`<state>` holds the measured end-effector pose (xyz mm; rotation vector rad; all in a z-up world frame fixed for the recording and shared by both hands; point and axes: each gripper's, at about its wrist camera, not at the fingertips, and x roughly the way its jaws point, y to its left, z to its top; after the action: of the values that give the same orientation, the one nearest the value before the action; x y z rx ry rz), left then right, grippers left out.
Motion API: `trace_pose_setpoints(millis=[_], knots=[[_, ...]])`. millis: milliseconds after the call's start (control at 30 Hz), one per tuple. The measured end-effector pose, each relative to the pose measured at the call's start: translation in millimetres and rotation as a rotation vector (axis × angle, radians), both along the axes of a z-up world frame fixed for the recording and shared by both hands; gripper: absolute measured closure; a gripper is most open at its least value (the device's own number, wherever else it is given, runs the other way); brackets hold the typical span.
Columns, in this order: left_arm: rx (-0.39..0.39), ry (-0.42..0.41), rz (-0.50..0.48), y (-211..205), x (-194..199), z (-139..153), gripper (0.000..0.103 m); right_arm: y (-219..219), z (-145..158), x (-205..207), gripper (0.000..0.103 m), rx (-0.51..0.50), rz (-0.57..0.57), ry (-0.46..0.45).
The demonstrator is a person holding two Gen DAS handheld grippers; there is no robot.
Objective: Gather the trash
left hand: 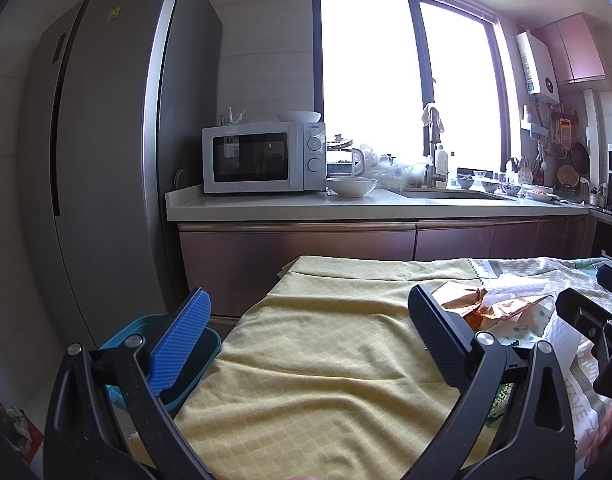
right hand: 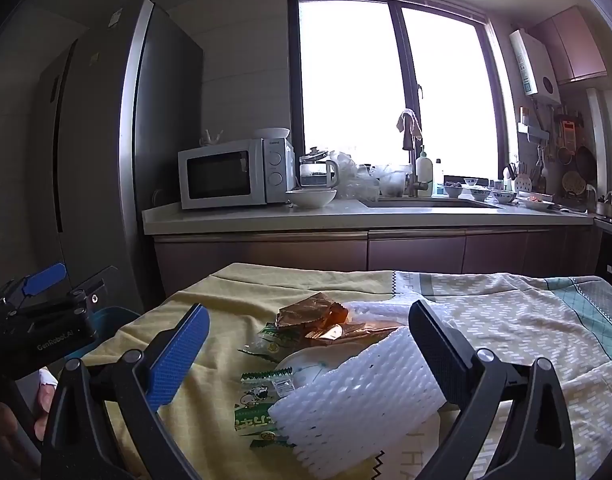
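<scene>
A pile of trash lies on the cloth-covered table: a white foam net sleeve, green snack wrappers, a brown crumpled wrapper and a white paper plate. My right gripper is open, its jaws either side of the pile, just above it. My left gripper is open and empty over the yellow cloth, left of the pile. The brown wrapper shows beside its right finger. A teal bin stands below the table's left edge.
A tall grey fridge stands at the left. A counter beyond the table holds a microwave, a white bowl, a kettle and a sink with dishes. The left gripper also shows in the right wrist view.
</scene>
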<state>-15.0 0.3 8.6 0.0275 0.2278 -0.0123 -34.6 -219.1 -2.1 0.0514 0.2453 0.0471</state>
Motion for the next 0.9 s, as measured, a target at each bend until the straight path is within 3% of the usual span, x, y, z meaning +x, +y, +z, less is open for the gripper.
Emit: trace_pose_setpoints(millis=[900], knots=[[-0.014, 0.0, -0.003, -0.4, -2.3, -3.1, 0.006, -0.5, 1.9, 1.2, 0.007, 0.002, 0.002, -0.001]])
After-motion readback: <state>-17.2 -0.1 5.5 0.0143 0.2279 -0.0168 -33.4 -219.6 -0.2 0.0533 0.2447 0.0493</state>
